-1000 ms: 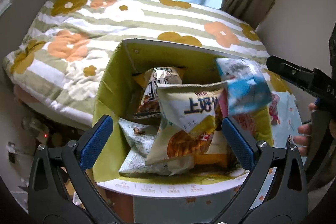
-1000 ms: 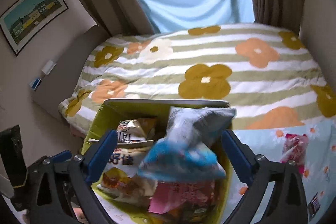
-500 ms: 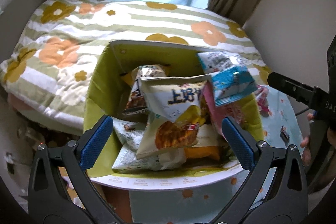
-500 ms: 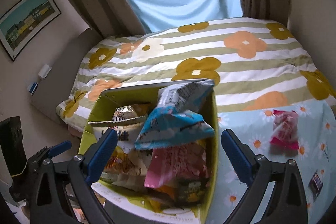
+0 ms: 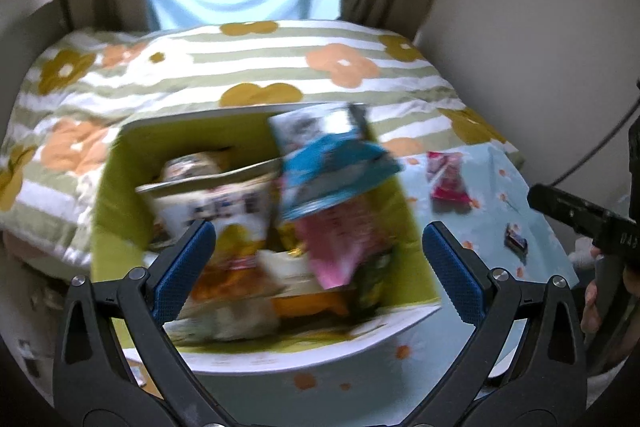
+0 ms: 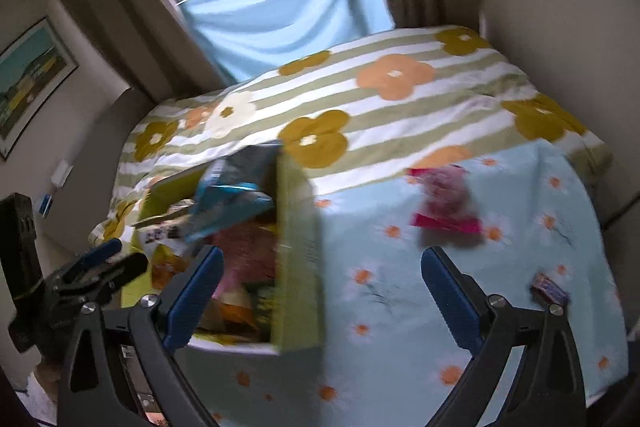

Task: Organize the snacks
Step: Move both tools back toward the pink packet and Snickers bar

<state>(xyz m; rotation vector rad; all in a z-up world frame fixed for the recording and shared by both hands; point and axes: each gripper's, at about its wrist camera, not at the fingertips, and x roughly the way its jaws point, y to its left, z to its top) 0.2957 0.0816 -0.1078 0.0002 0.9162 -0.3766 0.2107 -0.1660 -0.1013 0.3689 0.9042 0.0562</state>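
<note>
Snacks fill the green box (image 5: 120, 195) — a blue bag (image 5: 332, 171) lies on top. Right of the box, on the cloth (image 6: 400, 307), lie a pink packet (image 6: 446, 199) and a small candy (image 6: 549, 287). Both grippers (image 5: 318, 267) (image 6: 320, 291) gape wide, holding nothing.

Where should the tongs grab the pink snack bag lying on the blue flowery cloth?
Probably the near sealed edge of the pink snack bag, coming from above with the open right tongs. It lies flat and alone on the cloth, so its thin edge pinches easiest.
</note>
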